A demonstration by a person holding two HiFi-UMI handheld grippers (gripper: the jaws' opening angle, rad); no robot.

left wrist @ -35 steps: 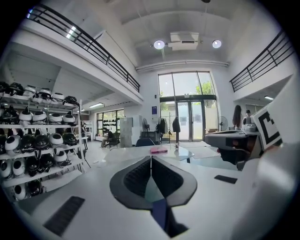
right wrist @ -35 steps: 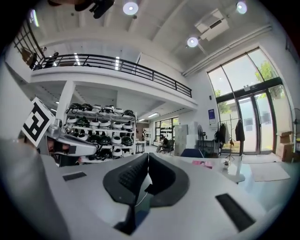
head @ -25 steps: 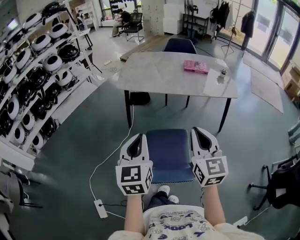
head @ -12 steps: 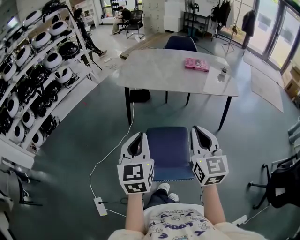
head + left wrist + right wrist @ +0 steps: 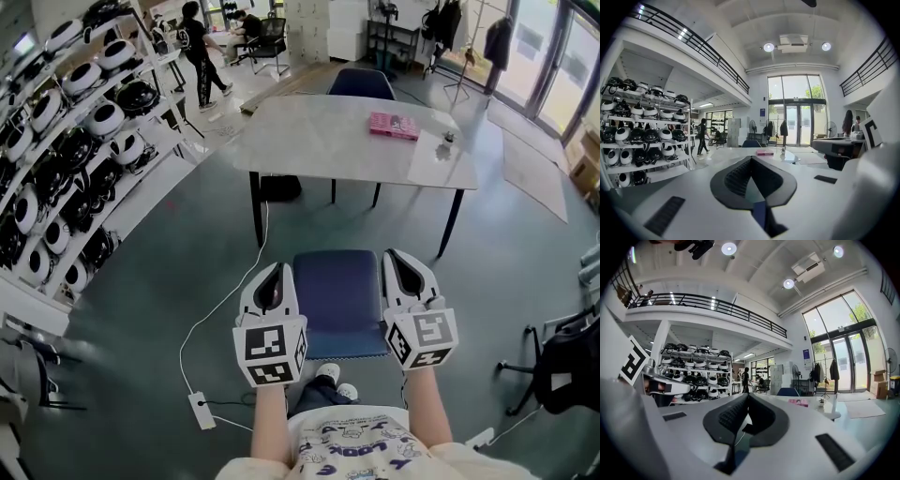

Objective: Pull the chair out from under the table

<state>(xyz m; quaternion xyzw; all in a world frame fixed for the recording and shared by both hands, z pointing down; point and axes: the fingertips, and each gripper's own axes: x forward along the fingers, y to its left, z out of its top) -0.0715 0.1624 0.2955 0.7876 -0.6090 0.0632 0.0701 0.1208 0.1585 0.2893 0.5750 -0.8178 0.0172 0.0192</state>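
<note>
Down by our feet, head view: we see the blue chair [image 5: 337, 300] on the gray floor, out from under the table [image 5: 328, 141] and near its front legs.
Table top, head view: we see a pink box [image 5: 393, 127] lying on it, and a second chair [image 5: 360, 84] at the far side.
Tongs, head view: we hold the left tongs [image 5: 277, 272] by the seat's left edge and the right tongs [image 5: 397, 258] by its right edge.
Room, head view: we see shelves [image 5: 75, 141] of round black and white things on the left, a white cable [image 5: 220, 319] on the floor, and a person [image 5: 199, 47] walking far back.
Left tongs, left gripper view: we see the tips of the left tongs [image 5: 752, 158] pressed together with nothing held. A bit of the blue chair [image 5: 759, 213] shows low in the gap behind the tips.
Far off, left gripper view: we see the table [image 5: 736, 152] with the pink box [image 5: 765, 152] on it.
Right tongs, right gripper view: we see the tips of the right tongs [image 5: 747, 395] pressed together too, also with nothing held.
Far off, right gripper view: we see the pink box [image 5: 798, 402] on the table, and the shelves [image 5: 693, 376] on the left.
</note>
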